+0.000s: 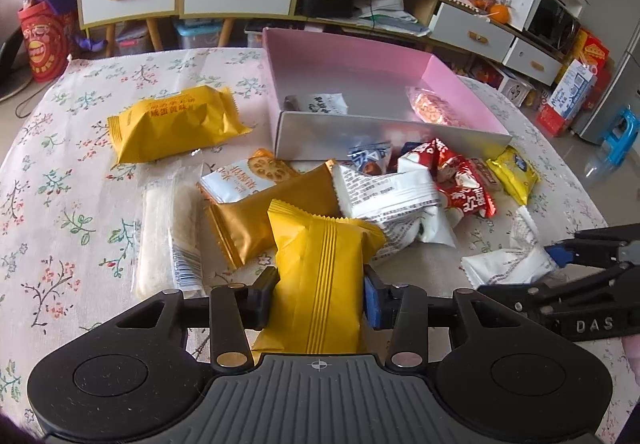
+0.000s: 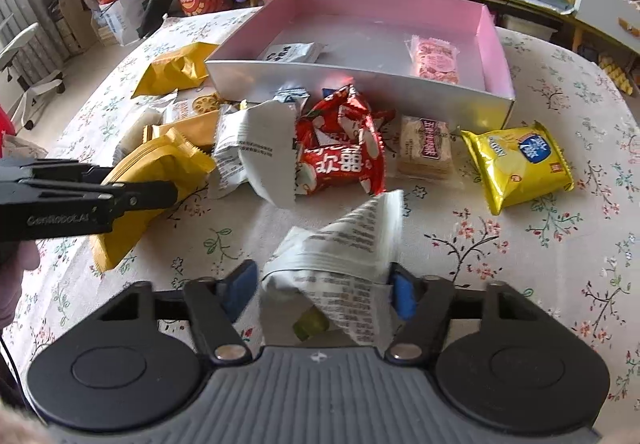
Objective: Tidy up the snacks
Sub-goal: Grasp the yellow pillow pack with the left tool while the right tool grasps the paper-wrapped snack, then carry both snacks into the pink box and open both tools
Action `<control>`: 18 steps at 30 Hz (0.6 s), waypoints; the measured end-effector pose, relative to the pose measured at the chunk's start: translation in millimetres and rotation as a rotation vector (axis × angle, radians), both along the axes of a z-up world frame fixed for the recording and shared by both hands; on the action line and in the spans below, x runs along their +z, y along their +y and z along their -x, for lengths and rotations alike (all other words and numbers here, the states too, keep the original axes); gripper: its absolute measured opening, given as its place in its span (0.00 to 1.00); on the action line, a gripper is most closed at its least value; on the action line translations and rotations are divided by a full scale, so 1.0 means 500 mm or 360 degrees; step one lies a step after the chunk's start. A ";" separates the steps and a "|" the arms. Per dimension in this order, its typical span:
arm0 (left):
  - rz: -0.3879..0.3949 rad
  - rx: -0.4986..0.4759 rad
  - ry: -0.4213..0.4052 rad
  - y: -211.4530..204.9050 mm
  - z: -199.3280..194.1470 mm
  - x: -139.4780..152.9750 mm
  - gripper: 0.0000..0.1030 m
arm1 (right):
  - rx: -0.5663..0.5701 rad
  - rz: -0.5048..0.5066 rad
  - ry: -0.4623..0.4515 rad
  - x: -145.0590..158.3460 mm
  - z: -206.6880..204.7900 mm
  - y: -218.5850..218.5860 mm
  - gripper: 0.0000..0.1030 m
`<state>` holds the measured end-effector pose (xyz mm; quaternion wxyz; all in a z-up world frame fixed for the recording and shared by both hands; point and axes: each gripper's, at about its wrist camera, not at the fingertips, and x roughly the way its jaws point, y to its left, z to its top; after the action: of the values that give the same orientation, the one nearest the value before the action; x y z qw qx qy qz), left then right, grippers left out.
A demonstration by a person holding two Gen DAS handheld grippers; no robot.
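A yellow snack pack (image 1: pixel 320 276) is held between the jaws of the left gripper (image 1: pixel 320 300), with both pads pressed on its sides near the lower part, while its top end sticks up over the pile. A white snack pack (image 2: pixel 340 256) with small black print is held in the jaws of the right gripper (image 2: pixel 324 292); the right pad is seen touching its edge, and the wrapper is bunched up between the two pads. Both packs are lifted only a little above the counter (image 2: pixel 540 252), which is covered by a flowered cloth. The pink box (image 2: pixel 494 43) stands just behind the pile of snacks, and two small packs are already lying inside it. More snacks are left on the counter: a red pack (image 2: pixel 340 147), a pale cracker pack (image 2: pixel 426 147) and a yellow chip pack (image 2: pixel 516 163). These packs are judged to be very light and puffy, with thin, smooth wrappers that crinkle and can slip. The food inside can probably be crushed, so a soft squeeze is called for. A good hold is thought to be across the middle of the pack or on the flat sealed end, where nothing can be broken. The packs can then be carried over the low front wall of the box and let go inside.
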<state>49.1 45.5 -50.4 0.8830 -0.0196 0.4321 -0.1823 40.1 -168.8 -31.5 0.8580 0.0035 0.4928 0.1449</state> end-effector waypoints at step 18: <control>0.0066 0.0043 0.0013 0.007 0.009 0.027 0.37 | -0.0004 -0.0076 -0.0014 0.028 -0.009 -0.001 0.49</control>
<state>44.4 48.9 -37.1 0.8830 -0.0445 0.4316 -0.1792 44.5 -169.1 -17.6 0.8600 0.0241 0.4854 0.1556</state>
